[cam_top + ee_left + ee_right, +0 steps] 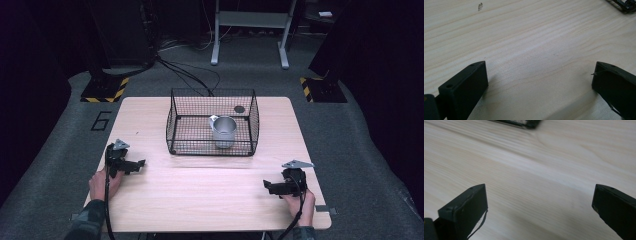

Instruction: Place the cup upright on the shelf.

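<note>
A black wire basket [172, 120] stands at the middle back of the light wooden table [200, 190]. Inside it a shiny metal mug [224, 131] stands upright, its handle toward the back left. My left gripper [141, 163] rests low at the table's left side, jaws wide open with bare wood between them [539, 72]. My right gripper [267, 187] sits near the front right, also open with nothing between its jaws [540, 195]. Both grippers point inward and are well apart from the basket.
A corner of the basket [624, 5] shows at the top right of the left gripper view, and its lower edge [516, 122] at the top of the right gripper view. Grey floor, cables and stand legs [250, 35] lie beyond the table.
</note>
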Motion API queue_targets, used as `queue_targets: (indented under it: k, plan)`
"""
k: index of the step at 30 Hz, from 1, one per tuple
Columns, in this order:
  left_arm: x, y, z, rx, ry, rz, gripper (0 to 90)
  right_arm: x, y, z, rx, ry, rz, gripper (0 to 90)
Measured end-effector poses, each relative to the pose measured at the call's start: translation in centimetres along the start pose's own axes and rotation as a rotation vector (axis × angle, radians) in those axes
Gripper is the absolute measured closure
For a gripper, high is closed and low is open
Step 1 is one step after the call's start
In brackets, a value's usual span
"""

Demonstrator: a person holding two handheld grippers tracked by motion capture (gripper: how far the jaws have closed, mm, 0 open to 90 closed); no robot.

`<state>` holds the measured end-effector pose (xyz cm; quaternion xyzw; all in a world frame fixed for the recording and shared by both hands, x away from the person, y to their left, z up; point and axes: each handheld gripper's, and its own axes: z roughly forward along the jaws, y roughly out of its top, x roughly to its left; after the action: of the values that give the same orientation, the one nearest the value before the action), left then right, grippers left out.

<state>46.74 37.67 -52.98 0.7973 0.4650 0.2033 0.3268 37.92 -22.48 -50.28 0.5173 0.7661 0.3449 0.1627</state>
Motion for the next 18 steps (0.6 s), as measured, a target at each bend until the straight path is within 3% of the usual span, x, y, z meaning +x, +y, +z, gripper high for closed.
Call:
queue_targets:
  k: [6, 9, 12, 13, 14, 18]
  plan:
    - [0.0, 0.0, 0.0, -0.001, 0.001, 0.001, 0.4, -1.7, -1.9, 0.9, -0.016, -0.015, 0.031, 0.0]
    - [0.0, 0.0, 0.0, -0.001, 0.001, 0.0, 0.4, -1.9, -2.4, 1.0, -0.053, -0.043, 0.002, 0.0]
    - [0.0, 0.0, 0.0, -0.001, 0.003, -0.001, 0.4, -1.3, -2.2, 1.5, -0.027, -0.09, -0.065, 0.0]
    - [0.0, 0.0, -0.1, 0.007, 0.004, 0.002, 0.4, -1.3, -2.1, 1.6, -0.023, -0.082, -0.079, 0.0]
    - [0.0, 0.0, -0.1, 0.007, 0.003, 0.007, 0.4, -1.1, -2.1, 1.6, -0.023, -0.083, -0.061, 0.0]
    - [0.0, 0.0, -0.1, 0.006, 0.003, 0.006, 0.4, -1.2, -2.0, 1.8, -0.027, -0.083, -0.074, 0.0]
